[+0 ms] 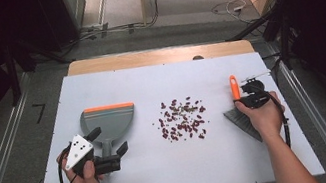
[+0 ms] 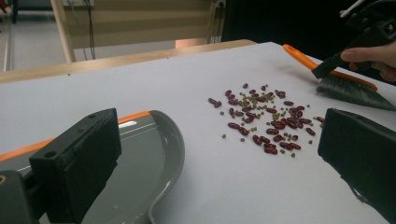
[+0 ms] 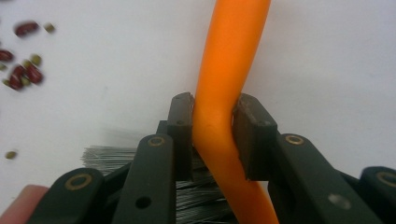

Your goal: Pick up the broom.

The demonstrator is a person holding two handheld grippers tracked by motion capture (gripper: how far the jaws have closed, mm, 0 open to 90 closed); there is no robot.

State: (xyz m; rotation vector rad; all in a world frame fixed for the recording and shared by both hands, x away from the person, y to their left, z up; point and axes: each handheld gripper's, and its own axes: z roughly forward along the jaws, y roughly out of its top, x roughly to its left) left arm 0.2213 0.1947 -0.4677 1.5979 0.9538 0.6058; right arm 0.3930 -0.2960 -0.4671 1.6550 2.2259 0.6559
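Here, at the left of the white desk, the left tongs are held low in the person's left hand, their jaws standing wide on either side of the handle of a grey dustpan. In the high view the handle runs back between the two black jaws, and it cannot be told whether either pad touches it; in the left gripper view the jaws are far apart, one over the dustpan's curved grey wall, the other over bare desk. The dustpan lies flat, its orange-edged lip pointing away from the person.

Near the middle of the desk, well apart from the dustpan, lies a loose scatter of dark red beans mixed with small green ones, all flat on the surface.

To the right of the beans, the right tongs are clamped on the orange handle of a hand brush. In the right gripper view both pads press against the handle from either side, with the grey bristles just below and behind them. The brush's bristles rest on the desk just beside the beans' right edge, and the orange handle tip points away from the person. The right hand grips the tongs from behind.
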